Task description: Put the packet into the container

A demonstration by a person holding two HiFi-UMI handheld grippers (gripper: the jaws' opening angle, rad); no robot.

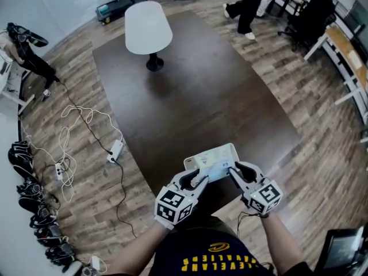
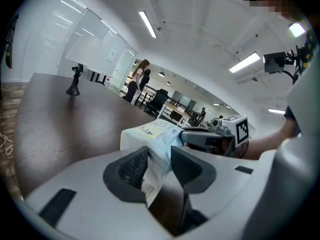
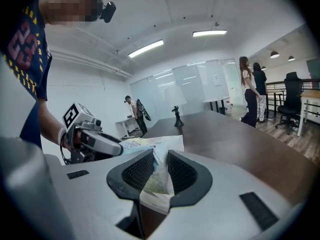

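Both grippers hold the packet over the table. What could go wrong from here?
1. The left gripper and right gripper each pinch only a thin edge of the pale printed plastic packet; it may slip out, or tear if the hands pull apart.
2. No container shows in any view, so the packet could end on the dark brown table.

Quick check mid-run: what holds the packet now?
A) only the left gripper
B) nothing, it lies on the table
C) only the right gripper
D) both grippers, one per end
D: the left gripper and the right gripper each clamp one end of the packet.
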